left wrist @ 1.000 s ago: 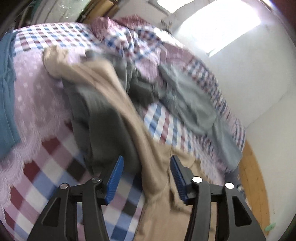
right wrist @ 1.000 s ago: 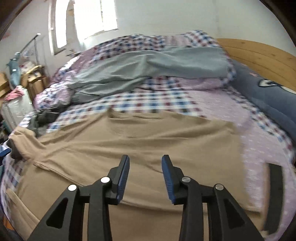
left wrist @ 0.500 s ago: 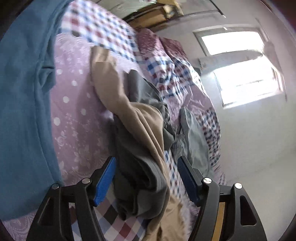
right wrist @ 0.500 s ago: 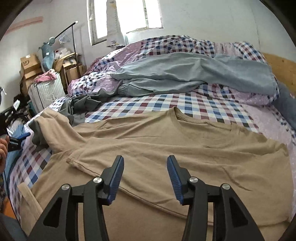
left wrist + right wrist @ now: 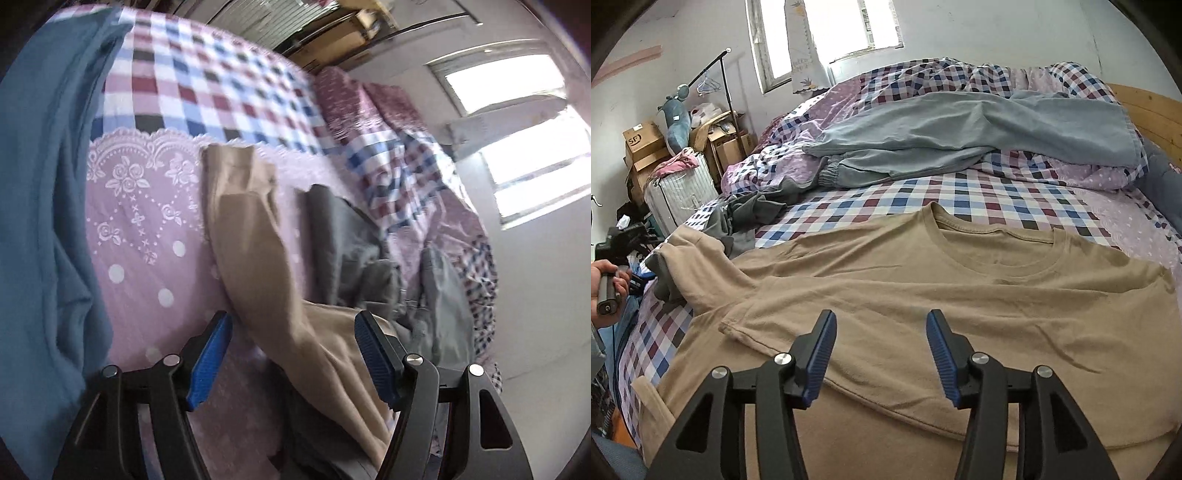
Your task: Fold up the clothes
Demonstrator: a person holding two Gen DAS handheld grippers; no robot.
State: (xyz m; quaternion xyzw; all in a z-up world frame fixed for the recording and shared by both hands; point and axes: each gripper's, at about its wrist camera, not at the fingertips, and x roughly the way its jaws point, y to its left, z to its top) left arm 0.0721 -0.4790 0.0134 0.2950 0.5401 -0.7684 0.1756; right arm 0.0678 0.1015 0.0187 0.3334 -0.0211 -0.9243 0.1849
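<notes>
with the tan t-shirt (image 5: 923, 288) spread front-up across the checked bedspread (image 5: 979, 192), hem nearest the right tongs (image 5: 880, 349), little looks folded yet. both tongs wide and holding nothing; left tongs (image 5: 293, 350) hovering over the tan sleeve (image 5: 251, 236), which trails across a dark grey garment (image 5: 343, 236) on the lilac quilt (image 5: 147, 229). risk one: closing on the sleeve and catching the grey cloth beneath, dragging both inward. risk two: pinching only the top layer at the hem, leaving the back layer behind and a crooked fold. risk three: lifting the sleeve too far and pulling the smoothed body into wrinkles. grey trousers (image 5: 960, 125) well apart, unlikely to interfere.
</notes>
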